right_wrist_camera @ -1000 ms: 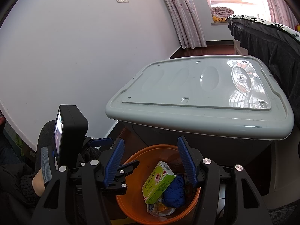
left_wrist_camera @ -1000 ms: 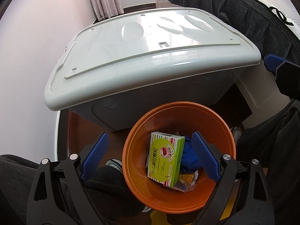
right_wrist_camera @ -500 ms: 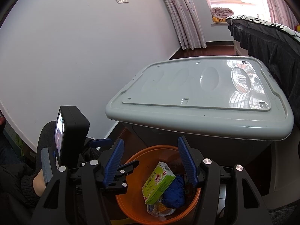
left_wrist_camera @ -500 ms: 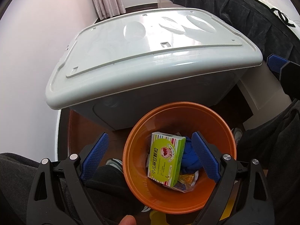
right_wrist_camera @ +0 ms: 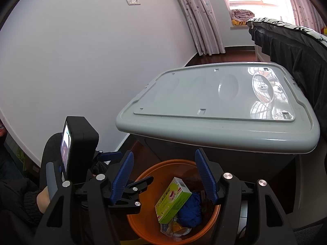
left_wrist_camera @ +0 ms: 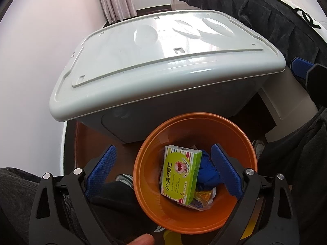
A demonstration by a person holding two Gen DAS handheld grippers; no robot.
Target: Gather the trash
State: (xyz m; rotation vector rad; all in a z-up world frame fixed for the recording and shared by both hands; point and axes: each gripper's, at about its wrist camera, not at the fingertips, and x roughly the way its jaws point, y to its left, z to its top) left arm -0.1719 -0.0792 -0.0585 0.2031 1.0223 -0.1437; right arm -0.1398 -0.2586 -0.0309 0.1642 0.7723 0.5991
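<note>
Your one round orange plastic bin (left_wrist_camera: pixel 143 185) holds one green cardboard medicine box (left_wrist_camera: pixel 179 173), one crumpled blue cloth (left_wrist_camera: pixel 208 170) and one clear wrapper (right_wrist_camera: pixel 173 229). Your left gripper (left_wrist_camera: pixel 163 172) and right gripper (right_wrist_camera: pixel 163 176) both hang above it, jaws spread and empty.

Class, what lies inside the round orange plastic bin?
A green cardboard box tops a crumpled blue cloth and clear wrappers; anything beneath them in the bin is hidden.

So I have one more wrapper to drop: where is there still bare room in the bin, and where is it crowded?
Inside the orange bin, the near-left wall and floor lie bare, bordered by the rim and the green box. The right side is crowded: the box leans on a blue bundle, with a crumpled wrapper beneath. The grey tote lid is flat and bare.
</note>
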